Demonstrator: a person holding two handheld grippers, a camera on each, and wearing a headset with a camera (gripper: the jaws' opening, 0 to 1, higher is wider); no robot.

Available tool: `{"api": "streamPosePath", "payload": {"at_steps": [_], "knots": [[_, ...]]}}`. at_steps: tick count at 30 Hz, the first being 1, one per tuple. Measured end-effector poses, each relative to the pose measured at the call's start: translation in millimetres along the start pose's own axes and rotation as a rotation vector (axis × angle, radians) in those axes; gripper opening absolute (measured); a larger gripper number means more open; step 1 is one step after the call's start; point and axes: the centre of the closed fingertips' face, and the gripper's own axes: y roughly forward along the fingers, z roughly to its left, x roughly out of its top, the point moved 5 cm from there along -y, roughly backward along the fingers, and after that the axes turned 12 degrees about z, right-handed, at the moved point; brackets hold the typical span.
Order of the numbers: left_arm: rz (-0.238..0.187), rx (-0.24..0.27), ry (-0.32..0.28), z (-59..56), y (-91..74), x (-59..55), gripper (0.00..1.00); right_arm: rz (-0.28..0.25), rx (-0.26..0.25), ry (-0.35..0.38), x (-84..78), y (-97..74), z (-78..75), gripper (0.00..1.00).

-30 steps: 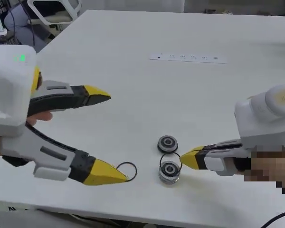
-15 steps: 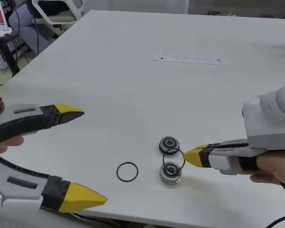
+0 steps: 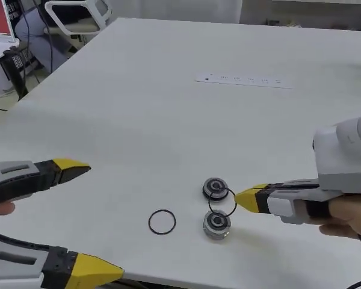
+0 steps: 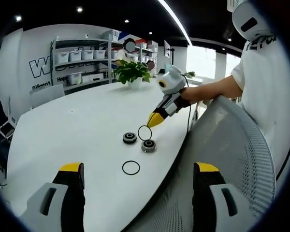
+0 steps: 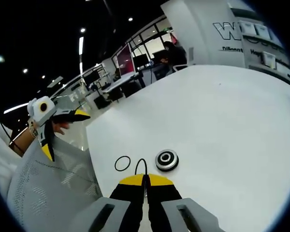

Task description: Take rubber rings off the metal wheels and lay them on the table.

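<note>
Two metal wheels lie near the table's front edge, one farther (image 3: 214, 188) and one nearer (image 3: 216, 223). A black rubber ring (image 3: 221, 202) hangs between them, with my right gripper (image 3: 237, 198) shut on its right side. In the right gripper view the shut jaws (image 5: 146, 180) pinch that ring (image 5: 140, 166) next to one wheel (image 5: 166, 160). A second ring (image 3: 162, 221) lies loose and flat on the table to the left. My left gripper (image 3: 105, 220) stands wide open left of it, holding nothing. The left gripper view shows both wheels (image 4: 129, 138) (image 4: 148, 146) and the loose ring (image 4: 131, 167).
A white strip with small markings (image 3: 243, 80) lies flat at mid-table. The table's front edge runs just below the wheels. An office chair (image 3: 78, 15) stands beyond the far left corner. A mesh chair back (image 4: 232, 145) is close on the right of the left gripper view.
My left gripper has drawn back to the left, away from the loose ring, which stays on the table. The right gripper keeps its grip on the other ring.
</note>
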Motion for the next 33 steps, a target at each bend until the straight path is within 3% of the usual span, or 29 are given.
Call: {"api": "streamPosePath", "payload": {"at_steps": [9, 22, 33], "knots": [[0.026, -0.001, -0.036, 0.6, 4.8, -4.8, 0.96, -0.044, 0.0, 0.004, 9.1, -6.8, 4.9, 0.0], [0.017, 0.005, -0.07, 2.4, 5.9, -5.9, 0.98, -0.096, 0.03, 0.002, 23.7, -7.9, 18.0, 0.0], [-0.008, -0.004, -0.083, 2.2, 5.9, -3.9, 0.99, -0.04, 0.029, -0.067, 22.8, 11.6, 29.9, 0.0]]}}
